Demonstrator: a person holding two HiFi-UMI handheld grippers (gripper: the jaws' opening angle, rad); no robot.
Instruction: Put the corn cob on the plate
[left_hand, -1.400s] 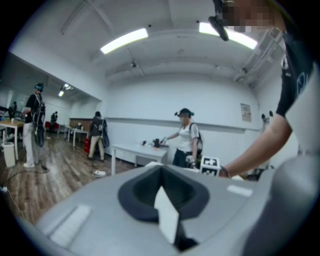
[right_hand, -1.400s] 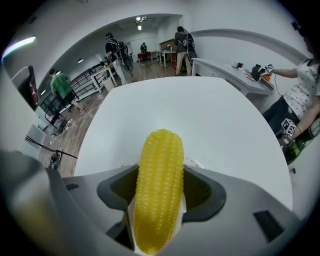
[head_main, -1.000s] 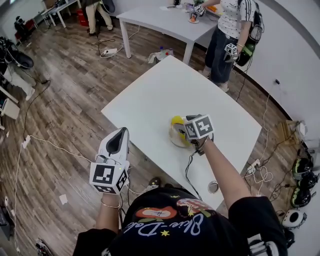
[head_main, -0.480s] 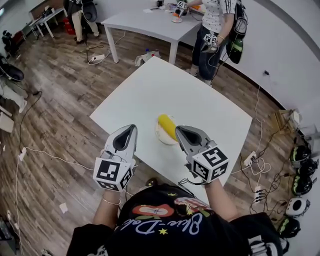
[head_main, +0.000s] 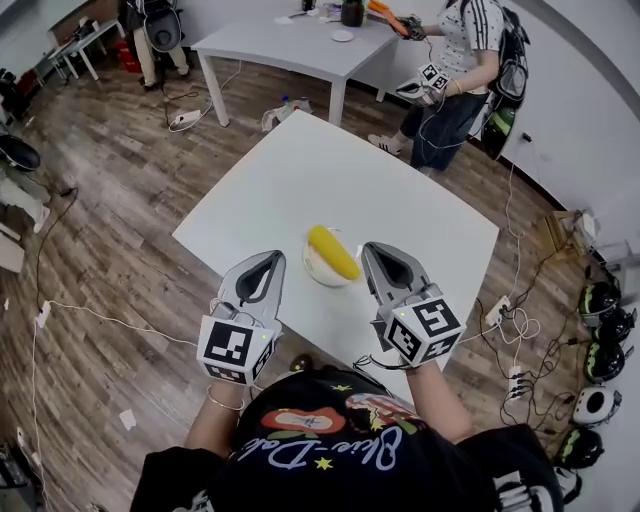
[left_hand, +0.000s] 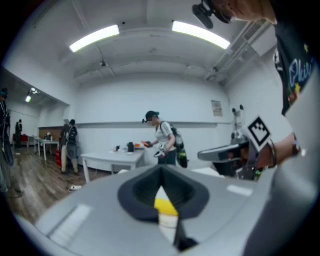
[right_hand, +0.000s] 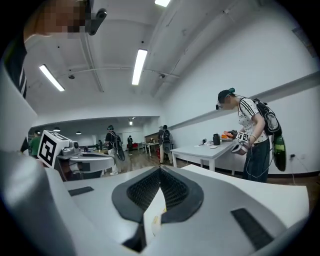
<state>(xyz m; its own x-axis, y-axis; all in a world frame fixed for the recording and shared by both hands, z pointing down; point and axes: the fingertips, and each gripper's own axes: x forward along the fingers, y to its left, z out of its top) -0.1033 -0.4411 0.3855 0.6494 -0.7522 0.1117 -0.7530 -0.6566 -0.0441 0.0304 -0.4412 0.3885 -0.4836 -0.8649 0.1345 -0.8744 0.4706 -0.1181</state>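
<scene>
A yellow corn cob (head_main: 333, 252) lies across a small white plate (head_main: 318, 270) near the front edge of the white table (head_main: 400, 200). My left gripper (head_main: 272, 257) hovers just left of the plate, shut and empty. On the plate's right my right gripper (head_main: 372, 248) is held level, also shut with nothing in it. In the left gripper view the corn (left_hand: 165, 206) and the plate (left_hand: 168, 221) show through the hollow behind the closed jaws. In the right gripper view a sliver of the plate (right_hand: 152, 217) shows the same way.
A second white table (head_main: 290, 45) stands at the back, with a person (head_main: 460, 60) holding grippers beside it. Cables (head_main: 520, 330) and helmets (head_main: 600, 360) lie on the wooden floor to the right. More cable (head_main: 110, 310) runs along the floor on the left.
My right gripper has left the corn on the plate and drawn back toward me, now beside the plate. The left gripper has moved forward to the plate's left side.
</scene>
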